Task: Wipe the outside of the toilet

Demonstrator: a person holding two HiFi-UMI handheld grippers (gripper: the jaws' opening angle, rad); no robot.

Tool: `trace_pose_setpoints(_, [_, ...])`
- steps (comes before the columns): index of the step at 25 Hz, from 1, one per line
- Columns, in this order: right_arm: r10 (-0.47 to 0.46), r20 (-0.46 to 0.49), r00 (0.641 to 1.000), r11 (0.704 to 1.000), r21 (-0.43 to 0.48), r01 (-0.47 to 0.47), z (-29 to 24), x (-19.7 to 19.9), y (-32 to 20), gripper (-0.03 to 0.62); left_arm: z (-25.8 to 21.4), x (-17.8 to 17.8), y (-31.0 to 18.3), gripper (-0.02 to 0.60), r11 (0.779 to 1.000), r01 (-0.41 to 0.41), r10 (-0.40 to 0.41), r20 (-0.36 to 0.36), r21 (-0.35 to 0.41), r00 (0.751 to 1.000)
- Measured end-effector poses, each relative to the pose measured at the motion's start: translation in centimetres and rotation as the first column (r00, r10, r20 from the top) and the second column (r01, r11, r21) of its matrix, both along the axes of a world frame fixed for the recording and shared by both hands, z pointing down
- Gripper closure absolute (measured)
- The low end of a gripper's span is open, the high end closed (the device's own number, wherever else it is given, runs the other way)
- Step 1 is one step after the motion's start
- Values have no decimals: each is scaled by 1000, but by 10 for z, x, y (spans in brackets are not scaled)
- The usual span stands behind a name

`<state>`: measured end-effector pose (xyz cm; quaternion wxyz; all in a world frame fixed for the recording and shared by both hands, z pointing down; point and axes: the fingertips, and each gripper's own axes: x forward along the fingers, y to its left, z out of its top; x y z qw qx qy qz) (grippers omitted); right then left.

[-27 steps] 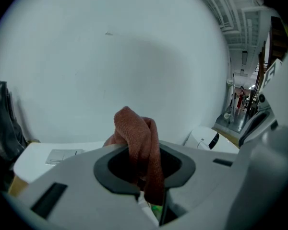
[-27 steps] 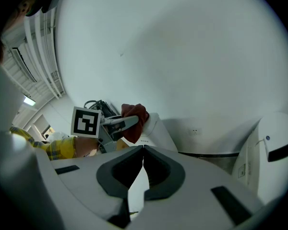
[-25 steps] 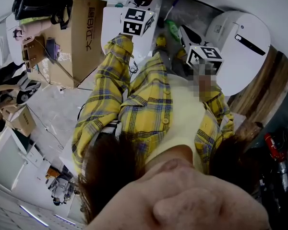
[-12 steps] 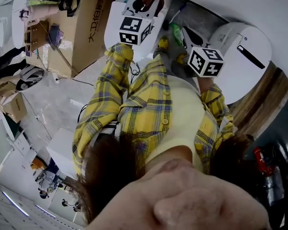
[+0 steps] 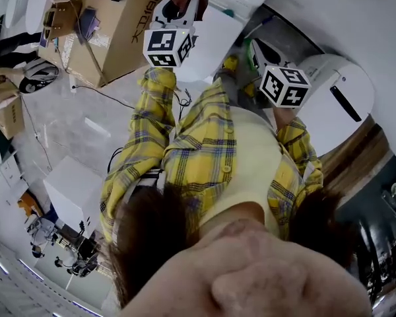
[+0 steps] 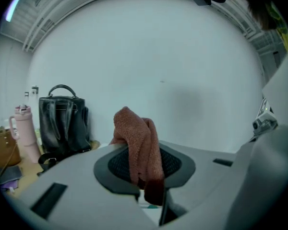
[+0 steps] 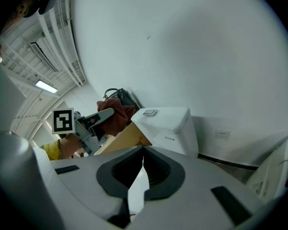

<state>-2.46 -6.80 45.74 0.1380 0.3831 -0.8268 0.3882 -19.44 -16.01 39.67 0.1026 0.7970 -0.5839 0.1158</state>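
Clamped in the left gripper (image 5: pixel 179 8): a rust-red cloth (image 6: pixel 137 147), jaws closed on its folds, one bunch standing up above them and a darker end hanging below. Held high, out ahead of the person's yellow checked sleeve (image 5: pixel 148 131). Beyond that gripper's jaws, only a bare white wall (image 6: pixel 158 56). Off to their left, a black handbag (image 6: pixel 62 119), and further left an upright pink bottle (image 6: pixel 25 133).

Nothing in the right gripper (image 7: pixel 143 151): jaws together at the tips, with just a thin white sliver of gap lower down. Beyond those jaws and a little to their right, the toilet (image 7: pixel 170 126), white, with a flush button on the tank lid, backed against the wall. Left of the same jaws, the left gripper and its cloth, up beside a cardboard box (image 7: pixel 124 140) and clear of the toilet in the right gripper view.

In the head view, the toilet tank ahead of both grippers and roughly between them. To the right of the right gripper, a rounded white unit (image 5: pixel 336 91) with a black slot.
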Motion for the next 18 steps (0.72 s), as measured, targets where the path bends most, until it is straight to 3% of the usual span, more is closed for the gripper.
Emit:
trace_pose_setpoints(9, [-83,-13,996,997,-6,83,5,-25,-6,568,31,-79,8,485,980,189,-187,36,-62,982])
trace_pose_setpoints(13, [-95,-20,995,995,-17,95,16,-39,-14,568,58,-108,1,485,966,239,-235,51,-98,971])
trace_pose_setpoints(18, [-96,-28,995,995,-33,95,18,-37,-20,568,93,-114,-18,485,950,263,-251,88,-170,964])
